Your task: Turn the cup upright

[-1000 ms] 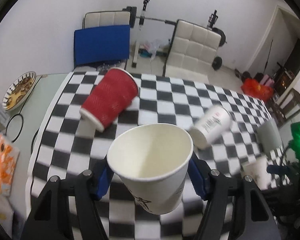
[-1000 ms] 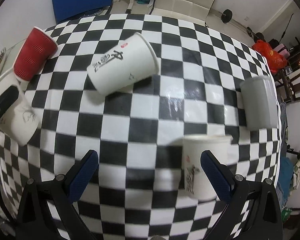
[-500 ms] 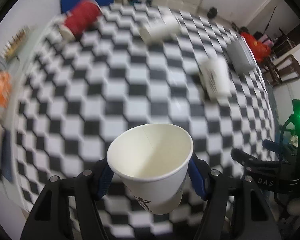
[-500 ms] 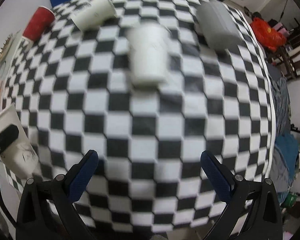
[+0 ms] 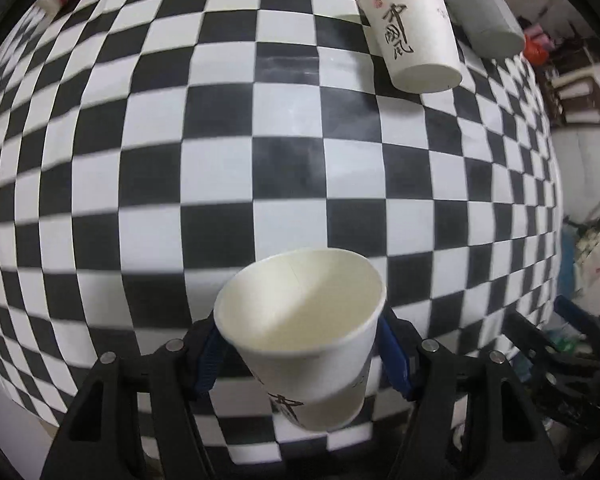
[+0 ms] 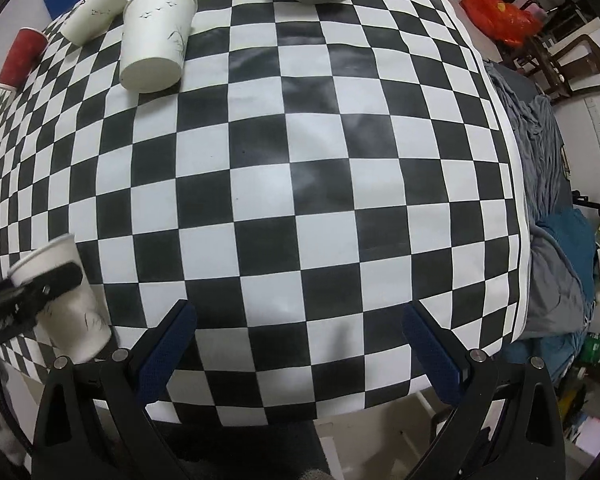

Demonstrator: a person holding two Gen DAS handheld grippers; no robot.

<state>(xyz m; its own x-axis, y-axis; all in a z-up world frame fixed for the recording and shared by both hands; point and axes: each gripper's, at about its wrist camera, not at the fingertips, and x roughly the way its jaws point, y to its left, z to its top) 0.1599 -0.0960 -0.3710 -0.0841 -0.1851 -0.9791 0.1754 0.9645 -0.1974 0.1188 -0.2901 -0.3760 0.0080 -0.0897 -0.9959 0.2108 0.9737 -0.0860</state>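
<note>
My left gripper [image 5: 300,354] is shut on a white paper cup [image 5: 304,344], mouth up, near the front edge of the checkered table [image 5: 260,168]. The same cup shows in the right wrist view [image 6: 66,304] at the lower left, with the left gripper's finger [image 6: 40,286] across it; its base is close to the cloth, and I cannot tell if it touches. My right gripper [image 6: 300,352] is open and empty above the table's front edge.
A white cup with black script [image 5: 414,34] stands upside down at the far right, and shows in the right wrist view [image 6: 156,36]. A grey cup [image 5: 484,20] lies behind it. Another white cup [image 6: 92,12] and a red cup [image 6: 20,56] lie far left. Chairs and clutter are to the right.
Both grippers have pulled back toward the table's front edge. The left gripper has carried its cup down close to the cloth. The right gripper stays open and empty.
</note>
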